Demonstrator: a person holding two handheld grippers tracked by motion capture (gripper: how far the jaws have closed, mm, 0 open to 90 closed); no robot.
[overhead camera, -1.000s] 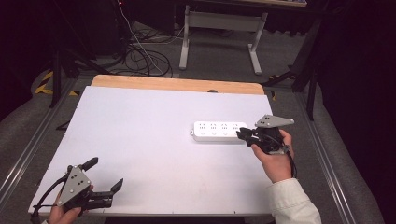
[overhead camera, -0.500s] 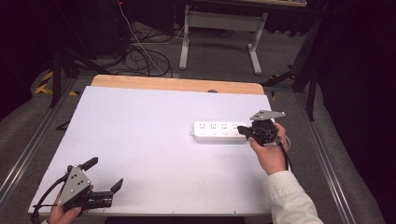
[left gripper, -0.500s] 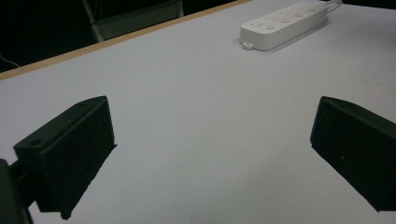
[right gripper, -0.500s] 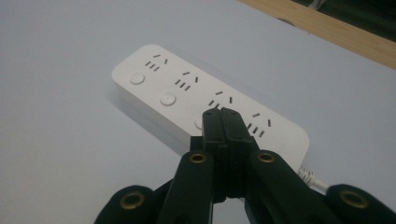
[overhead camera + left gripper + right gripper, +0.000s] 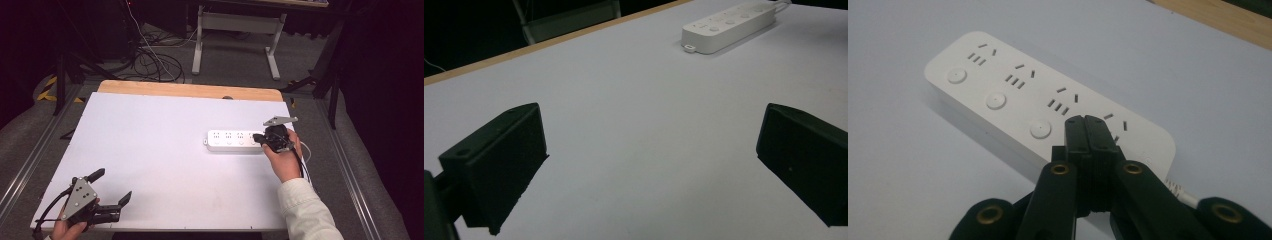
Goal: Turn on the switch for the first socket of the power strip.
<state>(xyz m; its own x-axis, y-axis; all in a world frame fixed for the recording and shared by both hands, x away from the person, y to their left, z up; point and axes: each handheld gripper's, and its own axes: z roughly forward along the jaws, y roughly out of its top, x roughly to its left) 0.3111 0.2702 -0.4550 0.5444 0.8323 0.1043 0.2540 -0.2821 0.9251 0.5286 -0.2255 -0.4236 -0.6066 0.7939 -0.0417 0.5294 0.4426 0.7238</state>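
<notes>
Strip, white and long, is lying near the table's right edge in the high view, right gripper at its right end. Right gripper view: jaws pressed together, empty, tips over the last of four sockets. Left gripper view: jaws are standing wide apart.

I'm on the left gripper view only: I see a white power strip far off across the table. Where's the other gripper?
Observer: The right gripper is at the cord end of the power strip, above its top face.
Operator: Are its jaws open?
Observer: No, they are shut together, with nothing between them; they have just closed.
Operator: What are they aimed at?
Observer: In the right gripper view the closed tips sit over the fourth socket, beside the third round button.
</notes>
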